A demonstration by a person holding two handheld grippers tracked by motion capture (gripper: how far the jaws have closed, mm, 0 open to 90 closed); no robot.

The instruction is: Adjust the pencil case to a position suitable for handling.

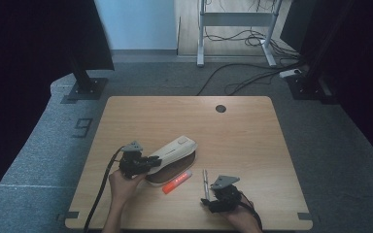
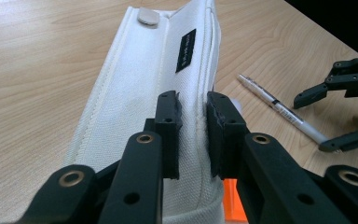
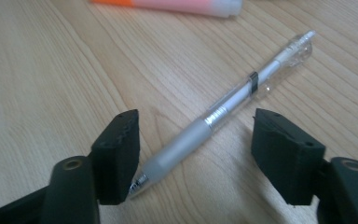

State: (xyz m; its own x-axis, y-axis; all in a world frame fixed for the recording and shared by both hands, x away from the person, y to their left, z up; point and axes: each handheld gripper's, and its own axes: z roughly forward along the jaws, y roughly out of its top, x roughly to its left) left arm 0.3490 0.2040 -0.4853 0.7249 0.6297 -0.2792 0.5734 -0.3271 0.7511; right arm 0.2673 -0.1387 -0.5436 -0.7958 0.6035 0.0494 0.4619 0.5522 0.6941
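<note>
**Pouch pinned, pen lined up for pickup**

The wooden bench (image 1: 252,145) carries three things, all near the person's edge. Largest is the white fabric pouch (image 1: 172,156), lying slantwise left of centre with its flap lifted, which suggests it is being held open to take the writing tools. The left claw (image 1: 151,161) is closed on the pouch's upper edge; in the left gripper view its pads pinch a fold of the white cloth (image 2: 193,135) near the seam, so the pouch is gripped and likely kept steady and open for loading.

Just beside the pouch, on its near side, lies an orange marker (image 1: 177,182), flat on the bench and touched by neither claw. To its right, apart from it, lies the pen (image 1: 205,180), a clear barrel with a grey grip, pointing roughly away from the person.

The right claw (image 1: 209,200) sits low at the pen's near end. In the right gripper view its jaws stand apart with the pen's grip section (image 3: 186,142) between them, the tip close to the left pad (image 3: 121,149) but no pad pressing on the barrel. The claw is therefore open and straddling, not holding. The slant of the pen across the gap means the jaws would close on the rubber grip, probably the surest place to catch it before carrying it to the pouch.
</note>
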